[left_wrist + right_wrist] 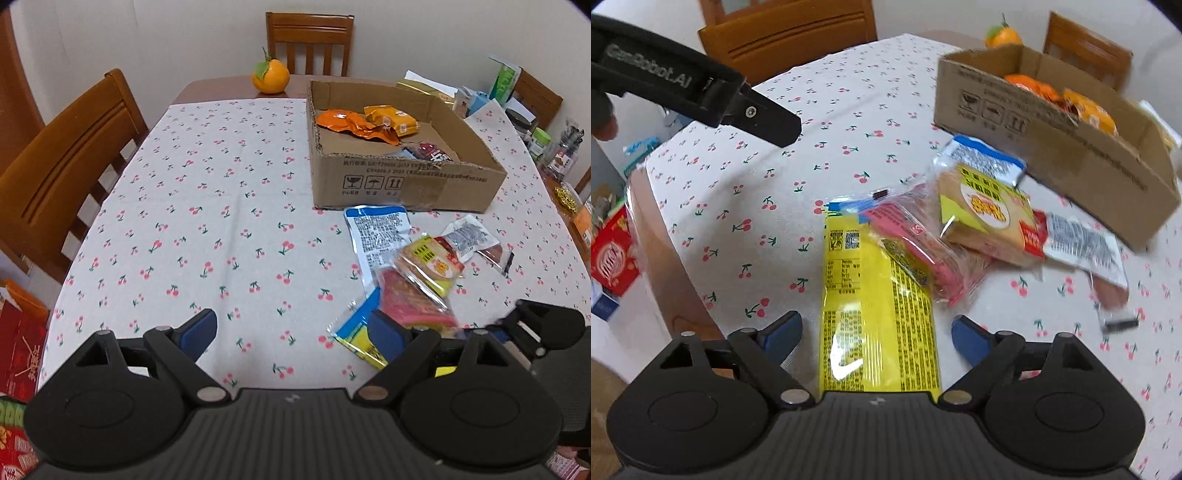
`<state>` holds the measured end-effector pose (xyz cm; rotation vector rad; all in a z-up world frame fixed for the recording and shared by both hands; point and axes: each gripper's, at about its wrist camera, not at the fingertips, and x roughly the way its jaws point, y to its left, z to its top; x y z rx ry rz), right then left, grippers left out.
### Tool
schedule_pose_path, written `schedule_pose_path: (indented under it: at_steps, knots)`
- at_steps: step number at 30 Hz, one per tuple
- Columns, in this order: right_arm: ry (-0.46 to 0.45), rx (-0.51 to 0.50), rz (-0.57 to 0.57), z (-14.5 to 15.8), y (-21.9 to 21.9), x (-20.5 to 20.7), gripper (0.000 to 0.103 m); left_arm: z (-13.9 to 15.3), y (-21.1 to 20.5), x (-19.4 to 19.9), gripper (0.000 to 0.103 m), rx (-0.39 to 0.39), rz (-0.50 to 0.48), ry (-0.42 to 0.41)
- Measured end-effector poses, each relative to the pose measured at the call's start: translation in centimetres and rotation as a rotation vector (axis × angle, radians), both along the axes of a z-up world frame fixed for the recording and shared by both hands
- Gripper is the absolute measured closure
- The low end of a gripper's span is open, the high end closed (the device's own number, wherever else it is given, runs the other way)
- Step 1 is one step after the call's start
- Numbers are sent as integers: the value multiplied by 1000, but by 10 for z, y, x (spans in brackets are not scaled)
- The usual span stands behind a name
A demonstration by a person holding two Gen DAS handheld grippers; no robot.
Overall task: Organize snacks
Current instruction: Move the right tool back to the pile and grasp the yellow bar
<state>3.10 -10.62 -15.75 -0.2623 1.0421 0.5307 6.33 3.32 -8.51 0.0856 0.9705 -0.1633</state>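
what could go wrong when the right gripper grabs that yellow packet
1. The pink packet overlaps the yellow packet, so lifting the yellow one may drag it along or flip it.
2. The open right gripper straddles glossy film, which might slip when pinched.
3. The left gripper sits close by, so the two could bump on the way to the box.

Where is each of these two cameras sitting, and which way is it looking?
Left wrist: rides on the left gripper, facing across the cherry tablecloth toward the cardboard box; its open jaws show below, the right gripper's tip at right.
Right wrist: rides on the right gripper, looking down at the yellow packet between its open jaws; the left gripper crosses top left.
Shared: box, tablecloth, snack pile, orange.
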Motion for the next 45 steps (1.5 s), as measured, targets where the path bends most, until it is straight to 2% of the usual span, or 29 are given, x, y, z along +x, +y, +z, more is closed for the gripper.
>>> schedule_pose_path:
  at_steps: [1, 4, 10, 17, 24, 28, 33, 39, 45]
  knots:
    - [-22, -18, 10, 0, 3, 0, 25, 0, -1, -3, 14, -1, 4, -1]
    - [-31, -13, 38, 2, -1, -3, 36, 0, -7, -11, 14, 7, 13, 0]
    - [-21, -10, 60, 5, -18, -18, 40, -1, -21, -18, 14, 8, 4, 4]
    - [-14, -30, 40, 7, -52, -38, 40, -4, -51, -19, 14, -7, -67, 11]
    - [-12, -63, -8, 9, -90, -50, 40, -14, -96, -14, 14, -82, -241, 29]
    - [-8, -63, -64, 9, -111, -51, 40, -21, -121, -12, 15, -102, -343, 41]
    - [-9, -58, -104, 8, -124, -51, 39, -24, -145, -12, 15, -111, -424, 46]
    - [-12, -41, -132, 6, -129, -52, 34, -31, -176, -1, 15, -118, -442, 72]
    - [-17, -40, -158, 5, -133, -54, 23, -43, -202, 7, 15, -81, -391, 93]
